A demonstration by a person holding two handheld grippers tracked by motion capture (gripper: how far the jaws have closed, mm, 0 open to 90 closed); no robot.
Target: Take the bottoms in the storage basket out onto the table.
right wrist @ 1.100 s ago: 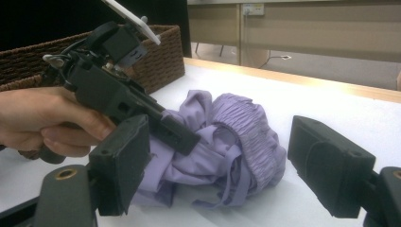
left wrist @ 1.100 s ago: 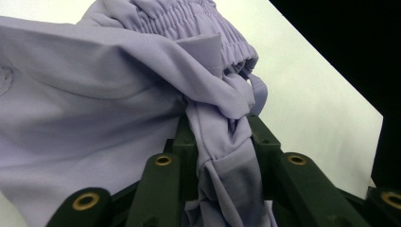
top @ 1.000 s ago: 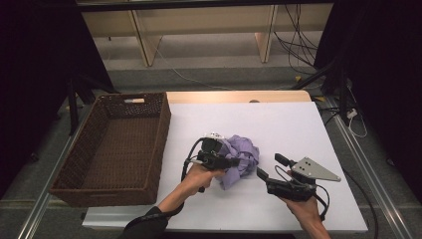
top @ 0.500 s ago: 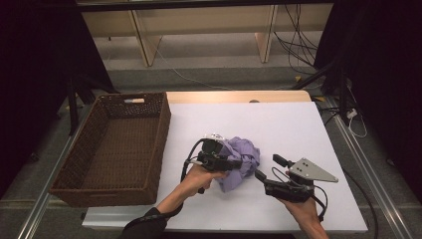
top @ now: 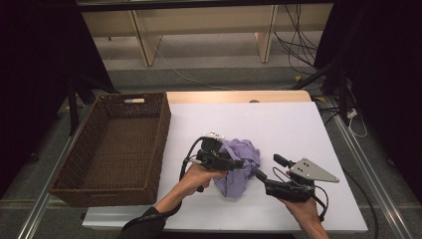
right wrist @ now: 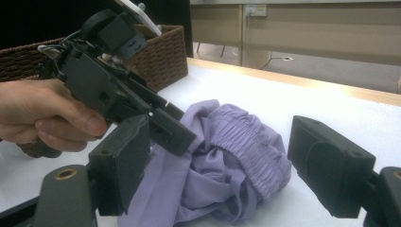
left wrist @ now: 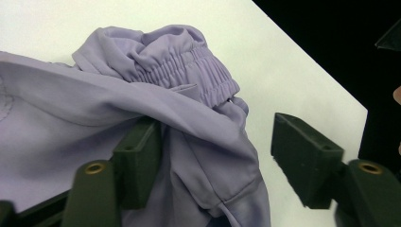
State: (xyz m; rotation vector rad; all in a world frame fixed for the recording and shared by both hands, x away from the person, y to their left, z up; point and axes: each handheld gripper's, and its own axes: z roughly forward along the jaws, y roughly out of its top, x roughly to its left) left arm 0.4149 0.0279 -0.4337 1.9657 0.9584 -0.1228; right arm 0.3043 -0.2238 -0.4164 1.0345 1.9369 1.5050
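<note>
Compared with a second ago: left tongs (top: 238,163) just been opening, jaws now spread, with a fold of the cloth (top: 242,167) lying between them, draped over one jaw and clear of the other in the left gripper view. Cloth bundle in much the same spot, slightly slumped. Right tongs (top: 260,175) at nearly the same place, just off the cloth's right edge.

Pose, left to right: basket (top: 110,145) at the table's left edge. Left hand (top: 199,174) entering from the bottom, forearm slanted up and rightward, gripper held level and pointing right into the cloth. Right hand (top: 304,209) entering from the lower right, gripper angled up and leftward toward the cloth, grey plate on top.

Cloth: lilac garment with an elastic waistband (left wrist: 189,66), crumpled on the white table (top: 298,129), right of the basket, between the two tongs. Left tongs (left wrist: 213,156) astride its near fold. Right tongs (right wrist: 217,175) spread wide, jaws framing the bundle from in front, nothing pinched; contact with the cloth not discernible.
</note>
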